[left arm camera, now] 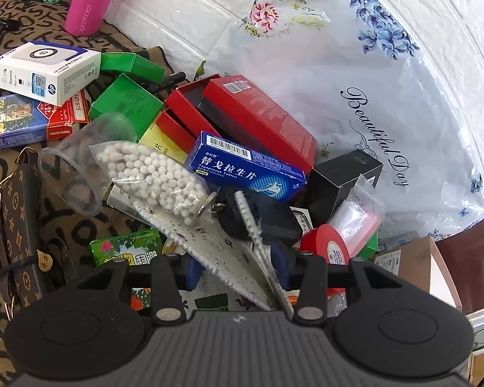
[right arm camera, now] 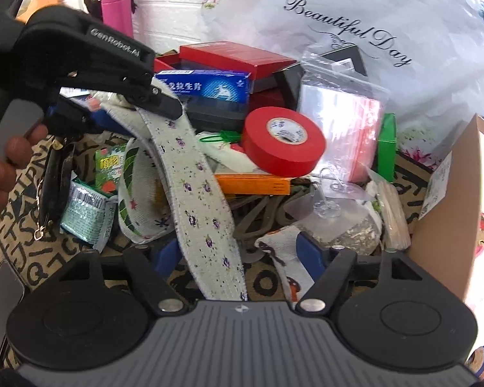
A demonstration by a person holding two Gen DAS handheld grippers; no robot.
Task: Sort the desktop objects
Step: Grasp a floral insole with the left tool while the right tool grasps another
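Left claw (right arm camera: 164,104) pinches the top end of a white fabric strip (right arm camera: 203,200) printed with small purple flowers; the strip hangs slanted from the closed tips down toward the right wrist camera. From the left wrist view the same strip (left arm camera: 216,248) runs folded between the blue fingers (left arm camera: 195,271). Right claw (right arm camera: 237,258) is spread, blue fingers (right arm camera: 309,254) on either side of the strip's lower part, not gripping anything.

Just behind the strip: a blue medicine box (right arm camera: 209,88), a red tape roll (right arm camera: 284,140) tilted on an orange box (right arm camera: 253,185), and a clear zip bag (right arm camera: 345,119) leaning beside it. A second printed fabric roll (right arm camera: 135,193) sits left of the strip, touching a green foil packet (right arm camera: 84,213). A bag of white beads (left arm camera: 155,174) lies beside a tipped clear cup (left arm camera: 77,167). Red boxes (left arm camera: 258,113), green boxes (left arm camera: 126,96) and a white HP box (left arm camera: 45,71) are stacked farther back.

The pile crowds the letter-print worktop (left arm camera: 3,42). A floral plastic bag (left arm camera: 355,80) against the white wall closes the back; a brown cardboard box (right arm camera: 451,209) walls the right. Pink bottle (left arm camera: 93,0) far left; bare cloth shows mostly left.
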